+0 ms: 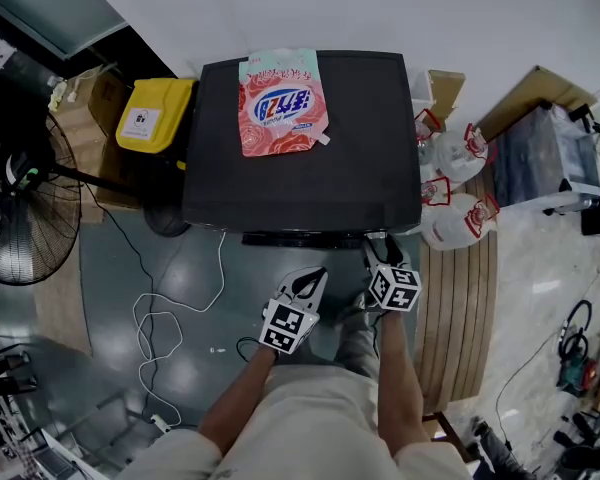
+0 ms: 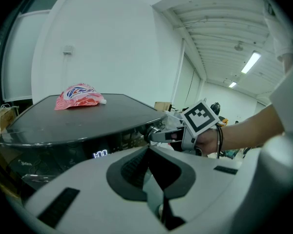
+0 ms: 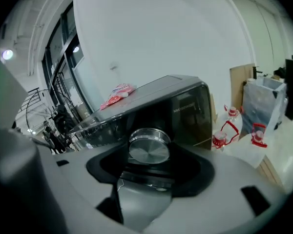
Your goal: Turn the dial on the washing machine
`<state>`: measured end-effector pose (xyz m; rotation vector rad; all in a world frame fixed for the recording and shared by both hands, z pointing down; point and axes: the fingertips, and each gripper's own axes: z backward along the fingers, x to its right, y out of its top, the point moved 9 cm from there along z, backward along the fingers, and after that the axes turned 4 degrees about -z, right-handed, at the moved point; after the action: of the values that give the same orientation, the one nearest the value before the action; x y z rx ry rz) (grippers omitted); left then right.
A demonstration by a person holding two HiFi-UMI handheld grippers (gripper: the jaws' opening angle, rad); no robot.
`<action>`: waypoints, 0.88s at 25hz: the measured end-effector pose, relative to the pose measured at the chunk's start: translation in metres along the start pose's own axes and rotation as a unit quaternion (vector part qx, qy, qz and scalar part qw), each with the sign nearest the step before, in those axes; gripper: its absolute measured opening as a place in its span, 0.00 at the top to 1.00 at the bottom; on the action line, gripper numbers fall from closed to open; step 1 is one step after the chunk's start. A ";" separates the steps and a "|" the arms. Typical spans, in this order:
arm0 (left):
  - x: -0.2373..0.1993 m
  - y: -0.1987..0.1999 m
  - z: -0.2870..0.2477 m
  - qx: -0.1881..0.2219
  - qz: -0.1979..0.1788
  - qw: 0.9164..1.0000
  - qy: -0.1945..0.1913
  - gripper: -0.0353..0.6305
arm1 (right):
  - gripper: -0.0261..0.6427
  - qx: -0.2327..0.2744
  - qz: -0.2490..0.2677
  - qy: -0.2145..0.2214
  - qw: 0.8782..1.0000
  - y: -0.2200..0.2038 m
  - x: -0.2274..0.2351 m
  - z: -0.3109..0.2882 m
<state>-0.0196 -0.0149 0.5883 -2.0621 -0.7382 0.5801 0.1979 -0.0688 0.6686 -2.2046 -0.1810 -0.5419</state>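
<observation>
dial (image 3: 149, 149) on the front panel of the washing machine (image 1: 300, 168) sits clamped between the fingers of the right gripper (image 1: 381, 253), apparently set for a twist; the left gripper (image 1: 308, 283), fingers closed and empty, hangs clear.

- washer (image 1: 300, 168) dead ahead of me; pouch (image 1: 282, 103) lies on its lid, back-L part.
- dial (image 3: 149, 149) on front panel, R end; sits betw. the jaws of my R gripper (image 1: 377, 248).
- my L gripper (image 1: 313, 276) just L of the R one, before the washer, apart from it.
- fan (image 1: 20, 208) + bin (image 1: 155, 113) to washer's L; jugs (image 1: 455, 218) to its R.
- cable (image 1: 170, 318) on floor, front-L.
</observation>
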 end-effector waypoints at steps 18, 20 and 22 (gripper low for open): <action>0.000 -0.006 0.003 -0.001 0.003 1.000 0.004 0.93 | 0.55 0.019 -0.107 0.041 0.993 -0.004 0.009 -0.001; -0.001 -0.004 0.003 -0.001 0.003 1.000 0.003 0.93 | 0.55 0.022 -0.119 0.046 0.992 -0.005 0.010 -0.001; -0.001 -0.004 0.003 -0.002 0.003 1.000 0.003 0.93 | 0.55 0.024 -0.131 0.051 0.990 -0.005 0.012 -0.002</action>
<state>-0.0230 -0.0120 0.5904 -2.0686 -0.7303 0.5755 0.2061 -0.0677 0.6787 -2.1125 -0.4298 -0.7848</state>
